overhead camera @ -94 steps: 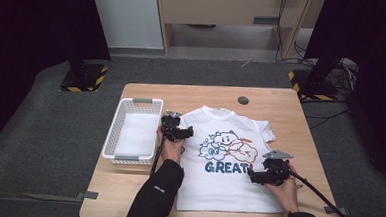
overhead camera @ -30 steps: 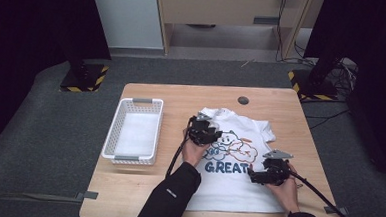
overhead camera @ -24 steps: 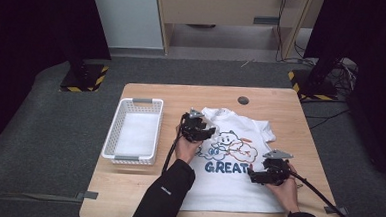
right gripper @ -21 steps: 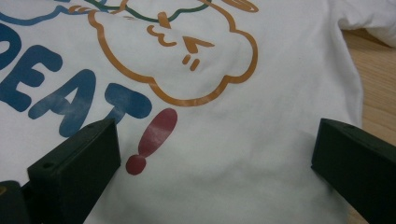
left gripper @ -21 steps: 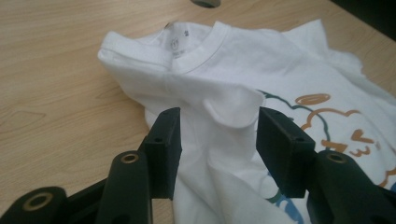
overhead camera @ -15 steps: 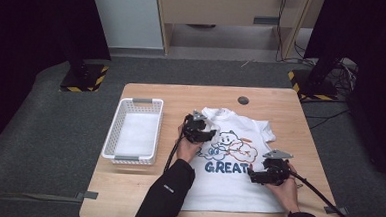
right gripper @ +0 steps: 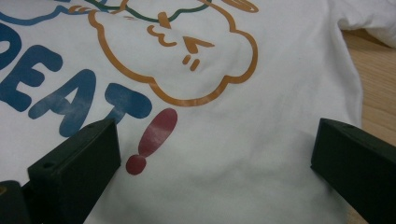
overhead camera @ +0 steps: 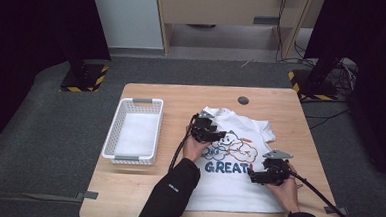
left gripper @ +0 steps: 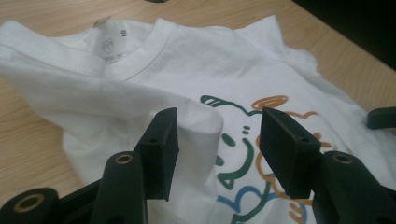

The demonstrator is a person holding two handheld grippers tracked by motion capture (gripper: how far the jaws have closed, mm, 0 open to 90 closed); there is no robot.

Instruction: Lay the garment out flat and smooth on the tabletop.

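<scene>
A white T-shirt (overhead camera: 237, 186) with a cartoon print and the word GREAT lies flat on the wooden table (overhead camera: 126, 190). Its left sleeve (left gripper: 93, 93) is folded in over the chest. My left gripper (overhead camera: 210, 133) hovers over that fold near the collar (left gripper: 140, 51). Its jaws have just been opening and now stand apart; the rolled cloth edge (left gripper: 205, 121) lies between them, with neither pad pressing on it. My right gripper (overhead camera: 256, 177) rests low over the shirt's right side, jaws wide open above the red exclamation mark (right gripper: 152, 140), nothing held.
A white plastic basket (overhead camera: 136, 103) stands at the table's left, beside the shirt. A small dark round disc (overhead camera: 243, 99) sits near the far edge. Bare wood shows right of the shirt (right gripper: 373, 84). A cable (overhead camera: 321, 193) trails from the right gripper.
The left gripper came from the shirt's left edge by the basket inward over the chest, and the sleeve now lies folded in. It then drew back slightly left. The right gripper stayed still.
</scene>
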